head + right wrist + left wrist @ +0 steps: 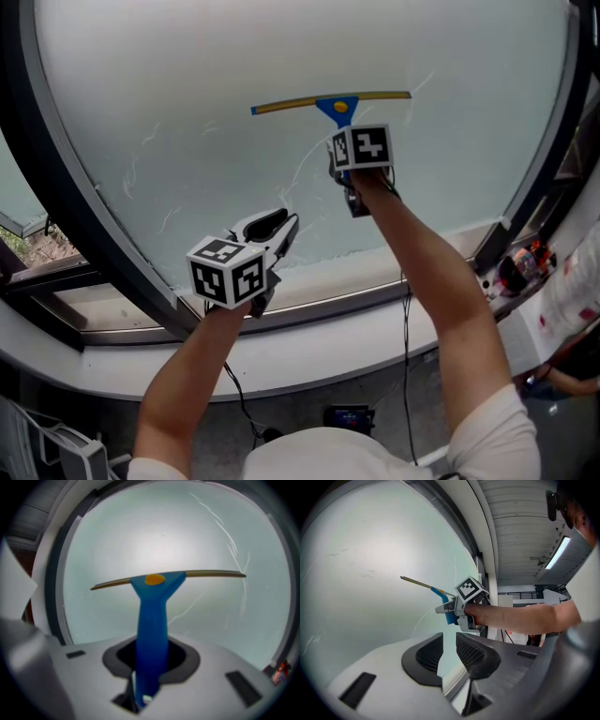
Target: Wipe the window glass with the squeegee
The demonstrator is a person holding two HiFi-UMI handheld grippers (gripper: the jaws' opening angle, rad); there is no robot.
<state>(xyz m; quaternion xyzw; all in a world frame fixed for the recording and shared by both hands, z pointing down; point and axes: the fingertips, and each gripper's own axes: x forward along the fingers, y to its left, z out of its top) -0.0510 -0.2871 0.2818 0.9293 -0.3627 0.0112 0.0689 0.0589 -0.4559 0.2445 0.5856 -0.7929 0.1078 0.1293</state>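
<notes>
The squeegee (328,101) has a blue handle and a long brass-coloured blade lying level against the window glass (216,56). My right gripper (343,129) is shut on the handle just below the blade. In the right gripper view the handle (152,620) runs up from between the jaws of that gripper (151,660) to the blade (211,574). My left gripper (284,223) hangs lower and to the left, near the glass, with a narrow gap between its jaws and nothing in it. The left gripper view shows its own jaws (449,651), and beyond them the right gripper (450,609) with the squeegee (439,594).
Thin streaks (300,173) mark the glass. A dark window frame (56,187) curves round the pane, above a white sill (328,347). Small items (525,267) lie on a ledge at the right. A cable (408,375) hangs down by my right arm.
</notes>
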